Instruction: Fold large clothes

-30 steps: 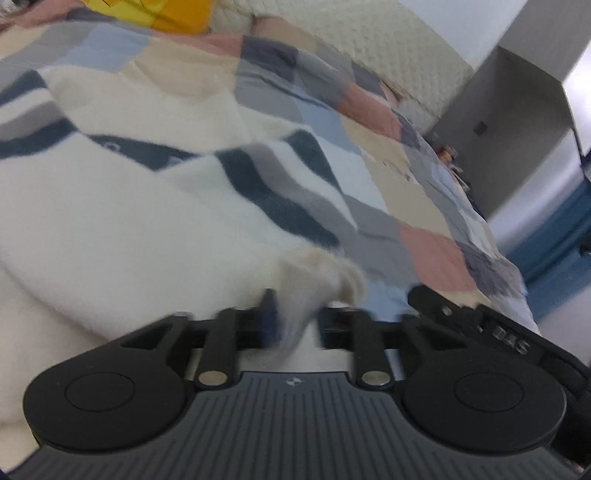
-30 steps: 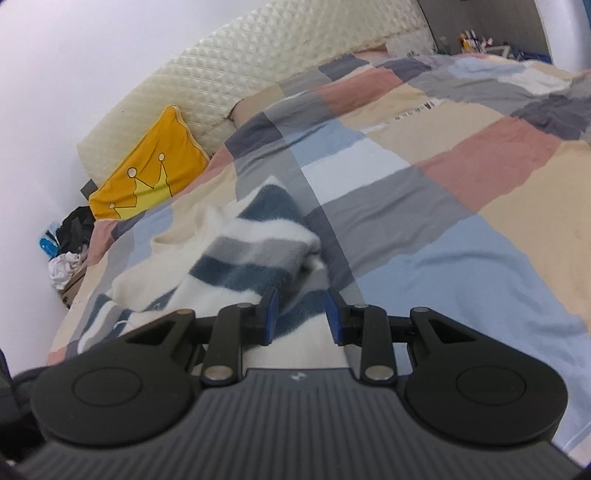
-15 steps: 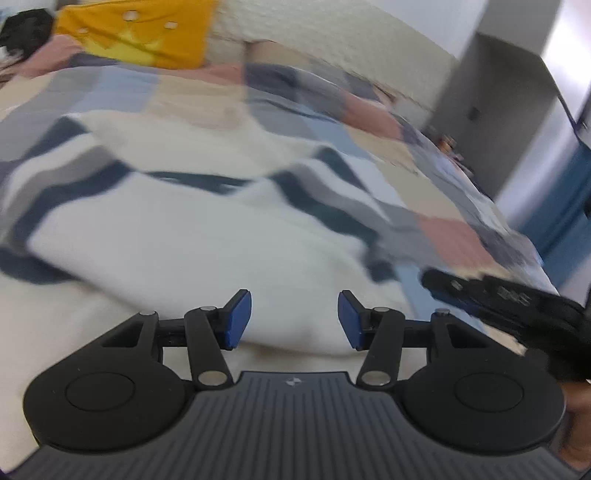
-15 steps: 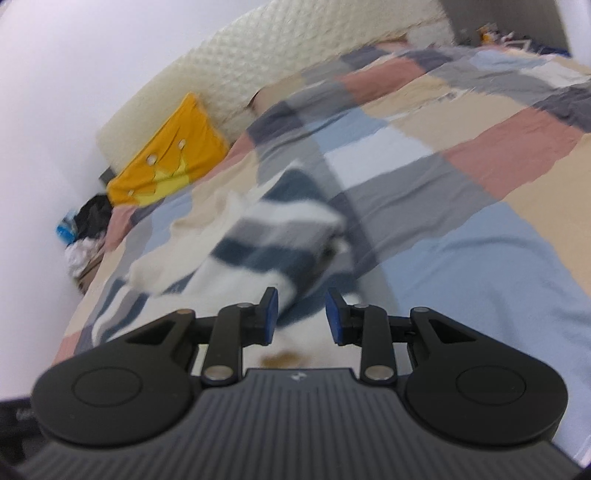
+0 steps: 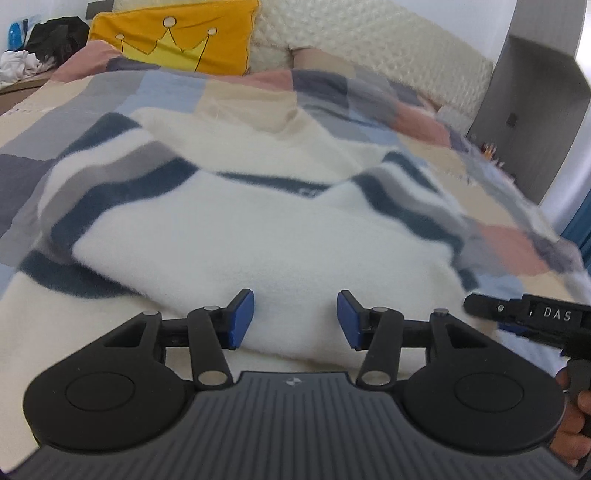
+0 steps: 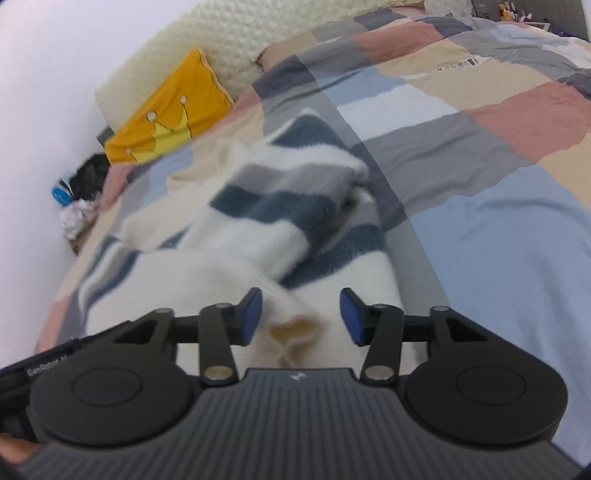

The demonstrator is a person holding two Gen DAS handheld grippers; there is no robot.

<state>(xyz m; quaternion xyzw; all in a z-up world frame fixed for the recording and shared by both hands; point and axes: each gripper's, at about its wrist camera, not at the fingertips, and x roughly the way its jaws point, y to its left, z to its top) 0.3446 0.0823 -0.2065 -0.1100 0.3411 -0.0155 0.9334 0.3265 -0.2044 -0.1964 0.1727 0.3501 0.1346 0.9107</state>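
A fluffy white sweater (image 5: 258, 236) with navy and grey stripes lies on the patchwork bed, both sleeves folded in over its body. My left gripper (image 5: 295, 319) is open and empty just above the sweater's near white part. In the right wrist view the sweater (image 6: 280, 221) shows its striped sleeve folded across, with the cuff (image 6: 291, 325) lying loose between the jaws of my right gripper (image 6: 301, 317), which is open. The right gripper's body shows at the right edge of the left wrist view (image 5: 532, 321).
A patchwork quilt (image 6: 480, 155) in blue, grey, pink and beige covers the bed. A yellow crown pillow (image 5: 173, 33) leans on the cream padded headboard (image 5: 369, 40). A grey cabinet (image 5: 535, 110) stands at the right. Dark and white clothes (image 5: 33, 48) lie beyond the bed's left side.
Both grippers have opened and let go of the sleeve cuffs. The sleeves now lie folded on the sweater. The left gripper has swung to face the headboard.
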